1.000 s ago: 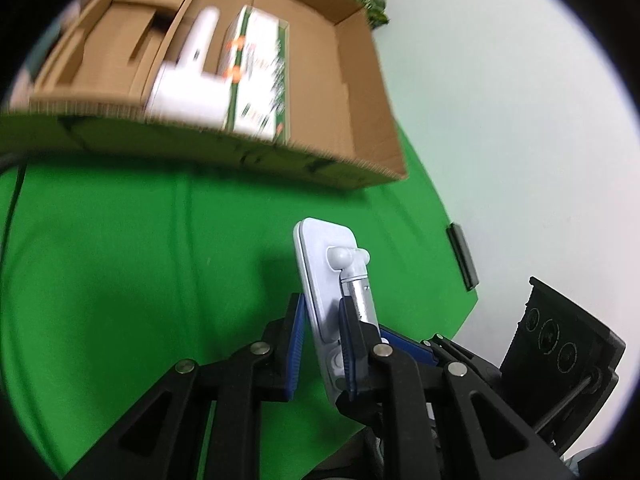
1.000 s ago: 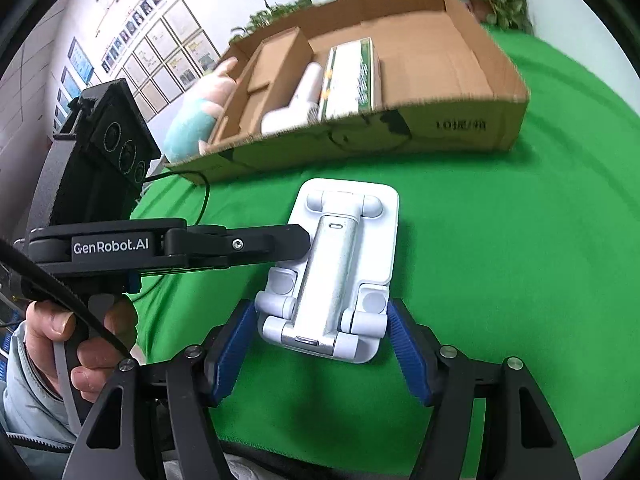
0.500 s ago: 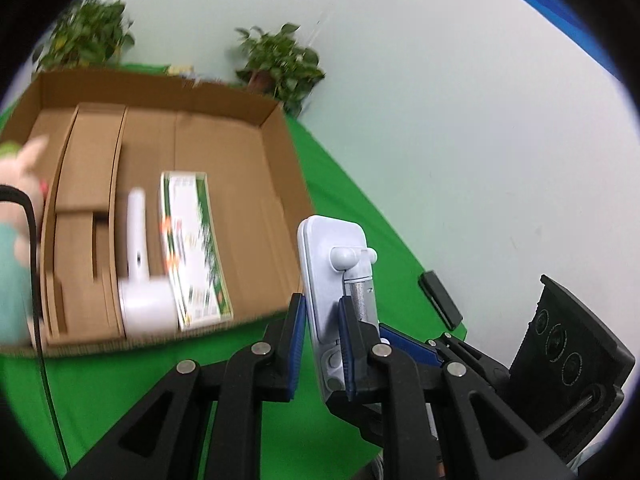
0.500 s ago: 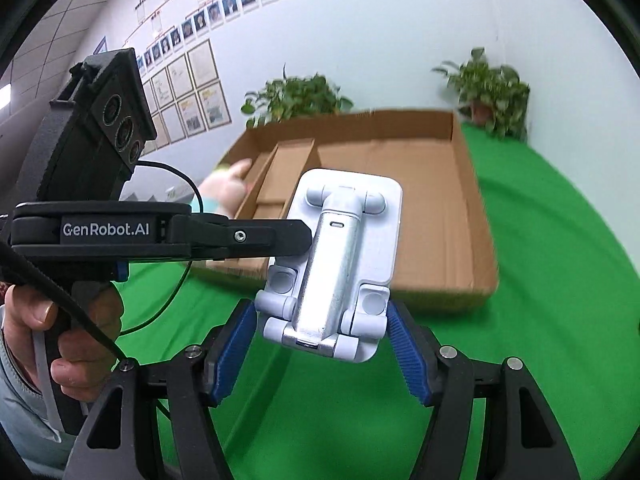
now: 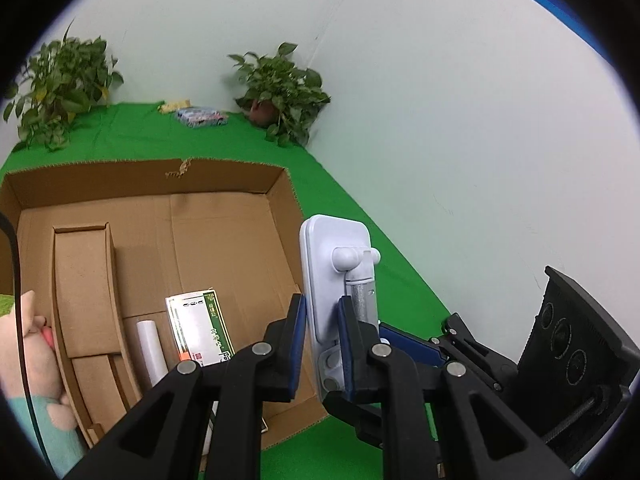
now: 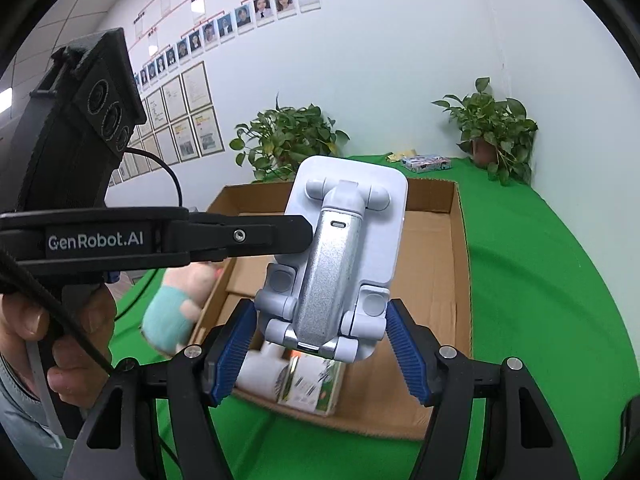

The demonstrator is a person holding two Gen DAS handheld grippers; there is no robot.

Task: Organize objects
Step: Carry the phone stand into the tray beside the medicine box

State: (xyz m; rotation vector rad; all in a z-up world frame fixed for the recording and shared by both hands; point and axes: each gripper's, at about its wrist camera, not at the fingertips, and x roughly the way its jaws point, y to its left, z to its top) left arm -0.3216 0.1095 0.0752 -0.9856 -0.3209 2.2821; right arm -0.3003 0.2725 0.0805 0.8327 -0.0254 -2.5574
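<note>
A white and silver folding phone stand [image 5: 332,248] [image 6: 344,248] hangs in the air over the near edge of an open cardboard box [image 5: 240,168] [image 6: 460,240]. My left gripper [image 5: 320,304] is shut on the thin edge of its white plate. My right gripper [image 6: 320,308] grips the stand's wide lower end, a blue pad against each side. In the box lie a green and white carton [image 5: 198,328] [image 6: 316,384] and a white tube [image 5: 151,348]. The stand hides part of the box floor.
A plush toy [image 5: 32,360] [image 6: 176,304] leans against the box's left wall. Two potted plants [image 5: 280,88] [image 5: 60,84] and a small colourful packet [image 5: 202,117] stand at the far edge of the green cloth. White walls close in behind and on the right.
Both grippers have risen together with the stand, from just above the green cloth to above the box's near edge. The box interior now shows from above. Neither grip changed.
</note>
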